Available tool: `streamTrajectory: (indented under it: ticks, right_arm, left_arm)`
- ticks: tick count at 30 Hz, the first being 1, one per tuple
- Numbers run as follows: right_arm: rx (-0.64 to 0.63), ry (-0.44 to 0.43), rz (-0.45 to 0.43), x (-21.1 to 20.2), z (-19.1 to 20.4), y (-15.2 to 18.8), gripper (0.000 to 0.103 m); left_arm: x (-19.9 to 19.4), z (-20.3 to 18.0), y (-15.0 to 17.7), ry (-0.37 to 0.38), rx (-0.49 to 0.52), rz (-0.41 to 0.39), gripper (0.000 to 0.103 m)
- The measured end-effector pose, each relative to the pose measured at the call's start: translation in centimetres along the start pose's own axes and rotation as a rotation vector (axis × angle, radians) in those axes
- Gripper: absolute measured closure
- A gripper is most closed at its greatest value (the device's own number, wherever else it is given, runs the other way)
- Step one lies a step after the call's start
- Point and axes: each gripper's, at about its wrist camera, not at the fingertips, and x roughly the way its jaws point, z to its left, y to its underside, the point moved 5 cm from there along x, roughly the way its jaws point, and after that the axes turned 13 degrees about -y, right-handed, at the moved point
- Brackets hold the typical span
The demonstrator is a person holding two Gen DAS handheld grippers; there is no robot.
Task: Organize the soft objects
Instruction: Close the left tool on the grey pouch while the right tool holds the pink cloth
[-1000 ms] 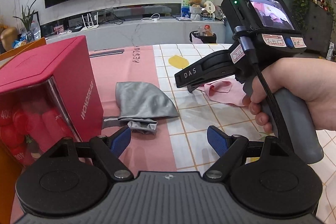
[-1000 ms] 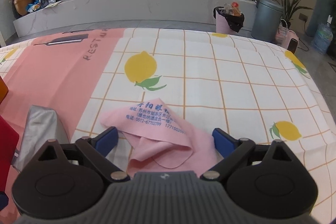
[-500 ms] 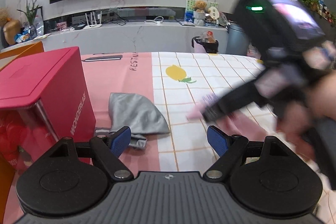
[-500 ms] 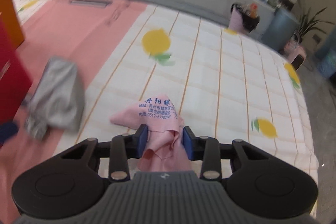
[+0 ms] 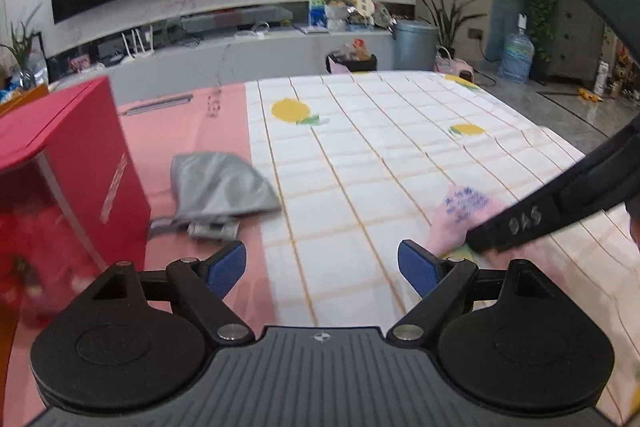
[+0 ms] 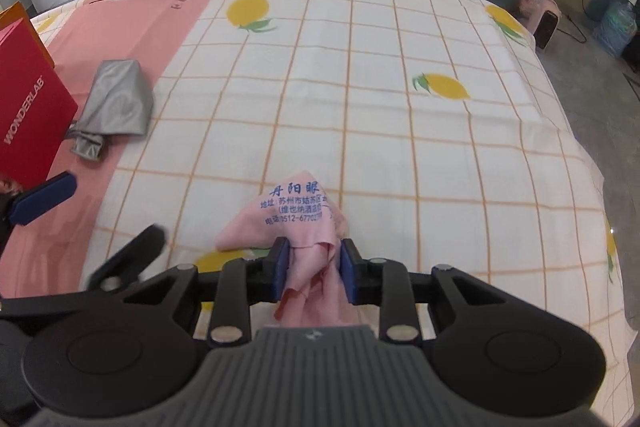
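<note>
A: How is the right gripper [image 6: 313,269] set?

B: Its jaws have just been closing, and the pink cloth [image 6: 298,215] is now clamped between the blue pads [image 6: 281,267]. The cloth is bunched at the grip, and its printed corner is spread toward twelve o'clock over the checked tablecloth [image 6: 400,147].

A: And the left gripper [image 5: 322,267]?

B: Its pads [image 5: 226,267] are held wide apart, with nothing between them. In the right wrist view one of them is seen at nine o'clock, near the red box [image 6: 28,99].

A: Where is the grey pouch [image 5: 218,193] found?

B: It is laid flat on the pink part of the tablecloth, just beside the red box, at about eleven o'clock from the left gripper and well apart from the pink cloth.
</note>
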Motion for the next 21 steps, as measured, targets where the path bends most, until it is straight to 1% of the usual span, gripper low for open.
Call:
streamTrajectory:
  ticks: [2, 4, 6, 8, 11, 12, 14, 16, 19, 21]
  right_arm:
    - [0.004, 0.002, 0.009, -0.1, -0.1, 0.2, 0.076]
    - [0.003, 0.008, 0.021, -0.3, -0.1, 0.6, 0.076]
    - [-0.004, 0.010, 0.041, -0.5, 0.1, 1.1, 0.077]
    - [-0.015, 0.009, 0.058, -0.7, 0.3, 1.5, 0.077]
    - [-0.035, 0.009, 0.064, -0.8, 0.5, 1.7, 0.076]
    - [-0.040, 0.005, 0.064, -0.8, 0.5, 1.7, 0.075]
    - [-0.038, -0.010, 0.060, -0.8, 0.4, 1.7, 0.074]
    - [-0.046, -0.019, 0.057, -0.9, 0.3, 1.7, 0.074]
    - [-0.063, -0.031, 0.051, -0.8, 0.4, 1.7, 0.073]
    - [-0.073, -0.035, 0.050, -0.8, 0.5, 1.7, 0.073]
  left_arm:
    - [-0.8, 0.6, 0.5, 0.018, 0.005, 0.019, 0.003]
    - [-1.4, 1.4, 0.6, 0.014, 0.000, 0.020, 0.003]
    - [-1.9, 2.3, 0.3, -0.018, -0.026, 0.009, 0.003]
    - [-1.7, 3.2, -0.3, -0.061, -0.082, 0.012, 0.003]
    - [-0.2, 3.7, -1.6, -0.080, -0.153, 0.048, 0.003]
    - [0.5, 3.6, -2.0, -0.091, -0.162, 0.052, 0.004]
    - [1.8, 3.1, -2.6, -0.145, -0.152, 0.051, 0.004]
    - [3.3, 2.4, -3.0, -0.178, -0.144, 0.068, 0.004]
    - [5.8, 2.0, -3.3, -0.190, -0.206, 0.154, 0.004]
    - [7.1, 2.1, -3.5, -0.229, -0.243, 0.186, 0.004]
